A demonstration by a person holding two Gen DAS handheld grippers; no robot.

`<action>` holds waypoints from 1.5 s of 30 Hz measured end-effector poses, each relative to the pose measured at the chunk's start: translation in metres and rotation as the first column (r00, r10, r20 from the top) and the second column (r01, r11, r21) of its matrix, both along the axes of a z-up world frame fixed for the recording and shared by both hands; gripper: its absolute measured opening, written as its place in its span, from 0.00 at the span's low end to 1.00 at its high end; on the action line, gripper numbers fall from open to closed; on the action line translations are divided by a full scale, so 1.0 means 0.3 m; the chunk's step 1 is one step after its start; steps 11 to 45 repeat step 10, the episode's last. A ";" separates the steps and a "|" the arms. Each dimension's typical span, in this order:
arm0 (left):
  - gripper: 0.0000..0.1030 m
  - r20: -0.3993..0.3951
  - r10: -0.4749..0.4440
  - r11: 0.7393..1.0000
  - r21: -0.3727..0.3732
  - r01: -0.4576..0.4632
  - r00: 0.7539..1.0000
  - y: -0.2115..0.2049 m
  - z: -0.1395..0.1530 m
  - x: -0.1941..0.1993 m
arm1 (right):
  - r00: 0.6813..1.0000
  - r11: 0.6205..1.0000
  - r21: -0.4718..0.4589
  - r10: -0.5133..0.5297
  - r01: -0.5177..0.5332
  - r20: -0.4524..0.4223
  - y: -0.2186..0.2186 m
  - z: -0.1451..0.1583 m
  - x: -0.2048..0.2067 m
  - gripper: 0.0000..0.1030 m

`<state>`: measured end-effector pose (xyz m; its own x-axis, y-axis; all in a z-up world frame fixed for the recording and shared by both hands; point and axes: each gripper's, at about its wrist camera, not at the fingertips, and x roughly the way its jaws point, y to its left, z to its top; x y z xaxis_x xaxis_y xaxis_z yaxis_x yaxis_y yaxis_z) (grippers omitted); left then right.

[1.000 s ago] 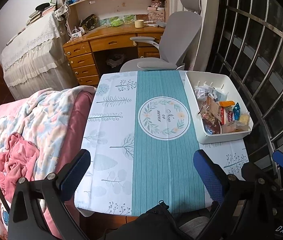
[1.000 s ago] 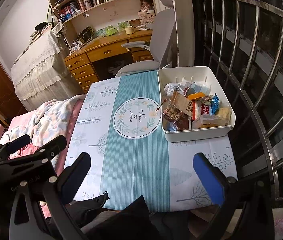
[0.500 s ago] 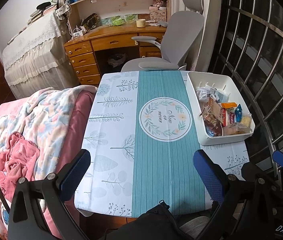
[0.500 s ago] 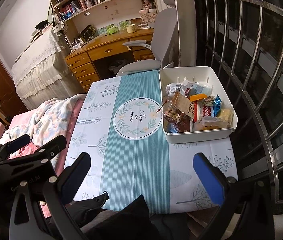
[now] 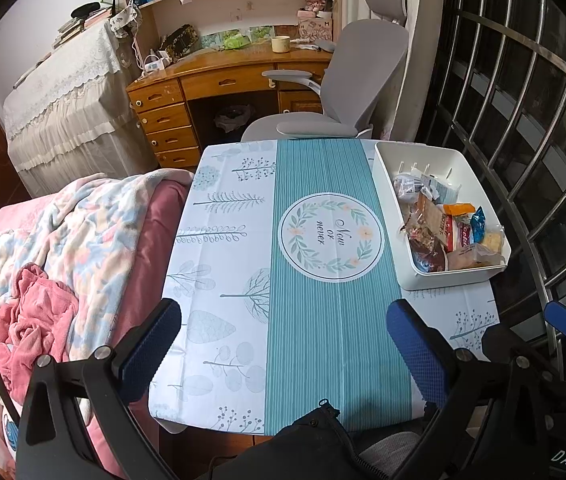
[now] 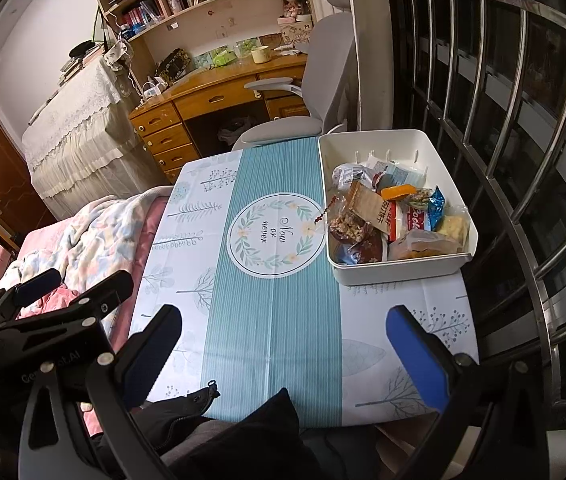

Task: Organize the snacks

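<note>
A white plastic bin (image 5: 393, 216) (image 6: 395, 276) stands at the right side of the small table, holding several packaged snacks (image 5: 441, 224) (image 6: 387, 216) piled at its near end. My left gripper (image 5: 283, 344) hangs open above the table's near edge with nothing between its blue pads. My right gripper (image 6: 283, 344) is also open and empty, over the near edge and short of the bin. The left gripper's body (image 6: 43, 320) shows at lower left in the right wrist view.
The table (image 5: 223, 280) wears a white and teal leaf-print cloth. A bed with pink blankets (image 5: 63, 248) butts its left side. A grey office chair (image 5: 347, 80) and wooden desk (image 5: 211, 84) stand behind. Metal window bars (image 6: 523, 140) run along the right. Dark clothing (image 6: 243, 432) lies below.
Both views have drifted slightly, the bin and table sitting a touch farther right and lower in frame. Both grippers stay open and empty.
</note>
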<state>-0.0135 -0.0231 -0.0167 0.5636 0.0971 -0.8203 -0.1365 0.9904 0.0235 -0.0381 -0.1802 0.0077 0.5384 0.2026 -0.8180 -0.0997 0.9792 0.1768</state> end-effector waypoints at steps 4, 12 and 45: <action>0.99 -0.001 -0.001 1.000 -0.001 0.001 1.000 0.000 0.001 -0.001 | 1.000 1.000 0.001 0.000 0.000 -0.001 0.001 0.001 -0.004 1.00; 0.99 -0.001 -0.002 1.000 -0.001 0.002 1.000 0.002 0.001 0.003 | 1.000 1.000 0.001 0.000 0.000 -0.002 0.000 0.002 -0.002 1.00; 0.99 -0.001 -0.002 1.000 -0.001 0.002 1.000 0.002 0.001 0.003 | 1.000 1.000 0.001 0.000 0.000 -0.002 0.000 0.002 -0.002 1.00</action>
